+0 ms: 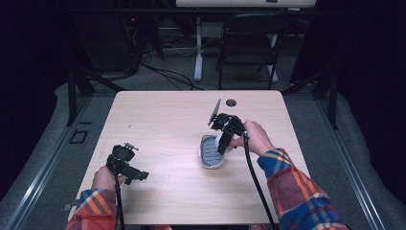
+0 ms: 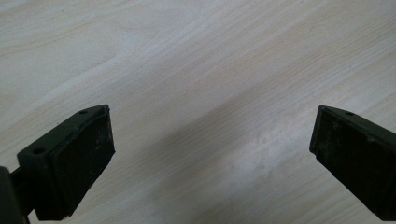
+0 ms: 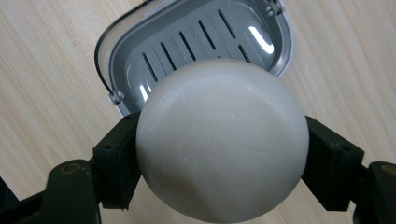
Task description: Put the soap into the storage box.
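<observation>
Soap (image 3: 222,140), one round white bar, sits clamped in our right tongs (image 3: 223,154) above one grey soap dish (image 3: 194,42); our left tongs (image 2: 212,140) gape wide over the pale wooden bench (image 2: 196,56), dark room behind.

You are not seeing any readable text, label, brand, number or sign in these views; nothing legible is showing on the soap (image 3: 222,140), the soap dish (image 3: 140,51) or the table (image 1: 163,120).
</observation>
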Demonstrator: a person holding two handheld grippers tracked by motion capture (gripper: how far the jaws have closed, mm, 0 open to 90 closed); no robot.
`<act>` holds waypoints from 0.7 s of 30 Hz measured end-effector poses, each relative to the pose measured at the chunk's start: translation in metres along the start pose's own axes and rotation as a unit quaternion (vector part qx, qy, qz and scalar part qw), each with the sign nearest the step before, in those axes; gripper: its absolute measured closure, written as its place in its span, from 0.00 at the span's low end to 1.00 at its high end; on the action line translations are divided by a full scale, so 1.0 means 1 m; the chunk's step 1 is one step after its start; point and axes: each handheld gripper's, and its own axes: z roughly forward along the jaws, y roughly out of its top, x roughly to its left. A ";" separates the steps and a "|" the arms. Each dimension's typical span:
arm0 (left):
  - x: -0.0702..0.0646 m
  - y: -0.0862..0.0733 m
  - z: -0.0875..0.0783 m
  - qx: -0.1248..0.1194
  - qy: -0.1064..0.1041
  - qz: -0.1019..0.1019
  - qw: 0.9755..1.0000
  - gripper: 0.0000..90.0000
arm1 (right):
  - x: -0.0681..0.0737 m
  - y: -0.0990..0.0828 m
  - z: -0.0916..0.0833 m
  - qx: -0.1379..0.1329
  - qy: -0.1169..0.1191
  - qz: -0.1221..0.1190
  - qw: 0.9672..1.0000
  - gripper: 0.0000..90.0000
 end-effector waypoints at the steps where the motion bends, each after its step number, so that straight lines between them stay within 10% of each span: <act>1: 0.000 0.000 0.000 0.000 0.000 0.000 1.000 0.00 | 0.000 0.000 0.000 0.000 0.000 0.000 1.000 0.27; 21: 0.001 -0.001 0.000 0.001 0.001 -0.003 1.000 0.00 | 0.007 0.026 0.015 -0.001 0.014 -0.016 1.000 0.27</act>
